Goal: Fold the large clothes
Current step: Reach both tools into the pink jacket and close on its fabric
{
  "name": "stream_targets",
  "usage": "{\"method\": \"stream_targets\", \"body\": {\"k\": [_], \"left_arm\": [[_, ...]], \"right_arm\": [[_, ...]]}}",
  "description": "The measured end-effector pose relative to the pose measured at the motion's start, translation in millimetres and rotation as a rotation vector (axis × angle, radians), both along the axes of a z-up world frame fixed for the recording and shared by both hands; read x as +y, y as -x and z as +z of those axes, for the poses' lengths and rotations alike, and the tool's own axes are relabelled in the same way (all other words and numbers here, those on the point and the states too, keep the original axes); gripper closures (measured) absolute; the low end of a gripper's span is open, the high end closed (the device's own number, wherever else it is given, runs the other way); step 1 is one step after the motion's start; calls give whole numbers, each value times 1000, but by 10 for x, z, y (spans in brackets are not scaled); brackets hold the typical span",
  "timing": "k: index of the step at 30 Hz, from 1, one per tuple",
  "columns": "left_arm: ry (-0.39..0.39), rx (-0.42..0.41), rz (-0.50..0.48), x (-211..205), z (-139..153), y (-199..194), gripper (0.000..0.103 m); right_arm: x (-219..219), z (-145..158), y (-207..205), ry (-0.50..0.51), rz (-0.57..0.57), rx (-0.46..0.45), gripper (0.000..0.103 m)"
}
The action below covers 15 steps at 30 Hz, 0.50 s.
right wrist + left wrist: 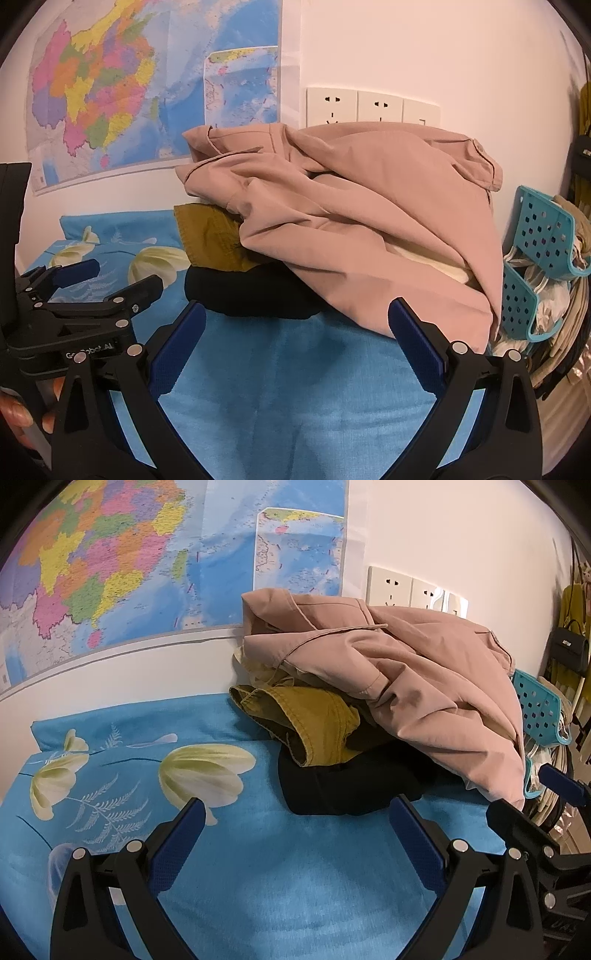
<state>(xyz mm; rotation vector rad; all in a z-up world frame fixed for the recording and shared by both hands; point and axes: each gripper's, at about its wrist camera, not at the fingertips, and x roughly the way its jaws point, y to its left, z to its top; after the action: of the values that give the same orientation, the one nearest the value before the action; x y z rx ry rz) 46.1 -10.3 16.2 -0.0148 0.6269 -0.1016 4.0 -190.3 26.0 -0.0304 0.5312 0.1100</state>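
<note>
Nothing had yet been taken up: the work stood at its very start, the choosing of a garment from the heap. The left gripper (295, 814) hovered above the blue flowered bedsheet (258, 886) with its jaws spread wide and nothing between them. The right gripper (295, 317) was likewise wide open and empty, aimed at the same pile from just beside its partner.

The clothes lay heaped against the wall at the far side of the bed, below the wall sockets (373, 107) and to the right of the map (110, 565). A pink jacket (424, 686) was draped over the top and spilled down the right side. Under it a mustard-yellow garment (314, 723) poked out to the left, and a black garment (343, 790) lay at the bottom, touching the sheet. Something pale showed beneath the jacket in the right wrist view, possibly a lining or a separate piece; the folds hid which. A teal perforated basket (543, 236) stood beyond the bed's right edge.

The jacket, lying uppermost, seemed the natural first pick. The next move would call for both grippers to advance and close on two separated points of it, ideally hem or shoulders, so it could be lifted clear without dragging the others, then spread flat on the open sheet in front.
</note>
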Motion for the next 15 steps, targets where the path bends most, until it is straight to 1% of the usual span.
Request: {"method": "stream_targets", "body": {"k": [4, 7, 9, 12, 15], "left_arm": [[4, 9, 6, 27, -13, -56, 7], [-3, 10, 31, 93, -19, -147, 7], [-8, 9, 59, 168, -18, -229, 7], [-14, 7, 99, 299, -9, -334, 7], [-19, 6, 132, 424, -12, -406, 7]], "right_arm": [[13, 27, -68, 18, 9, -4, 5], [68, 105, -190, 66, 23, -27, 5], [138, 179, -332, 109, 44, -46, 6], [294, 267, -652, 182, 86, -58, 6], [515, 278, -991, 268, 147, -45, 6]]}}
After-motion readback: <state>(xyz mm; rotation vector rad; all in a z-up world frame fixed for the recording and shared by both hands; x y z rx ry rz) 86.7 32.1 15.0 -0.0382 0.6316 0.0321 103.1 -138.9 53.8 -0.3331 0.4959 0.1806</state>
